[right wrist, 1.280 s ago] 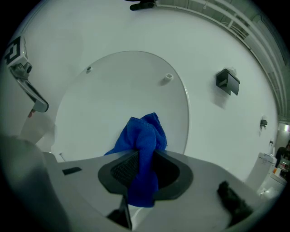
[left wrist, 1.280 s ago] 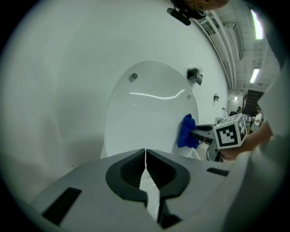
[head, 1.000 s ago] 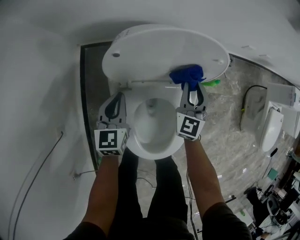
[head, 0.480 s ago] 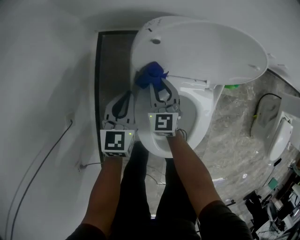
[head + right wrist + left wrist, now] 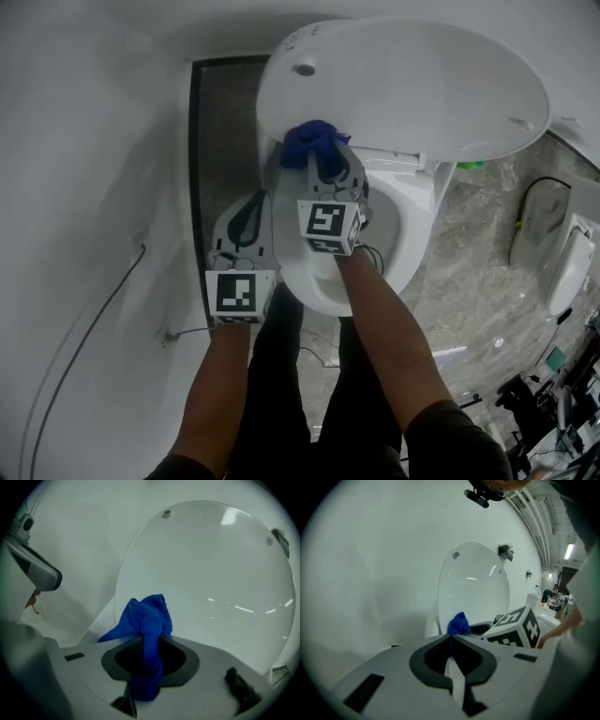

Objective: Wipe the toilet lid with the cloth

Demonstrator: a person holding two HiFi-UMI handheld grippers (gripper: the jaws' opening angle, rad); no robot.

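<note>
Right hand-held gripper is clamped on the cloth. The blue wad sticks out past the tips and its tail hangs back through the jaws. The wad sits at the lower left corner of the toilet lid, just above the hinge line. It looks like it's touching, but I can't confirm any pressure.

The lid stands raised behind the bowl. In the head view its long axis runs left to right across the top. So nearly all of the lid face lies to the right of and above the cloth. My read is that the next stroke goes rightward along that axis, then steps up.

Left hand-held gripper has its jaws together with nothing in them. It's low at the bowl's left side, apart from the lid. It's near that left edge but carries no cloth, so the right arm does the wiping.
</note>
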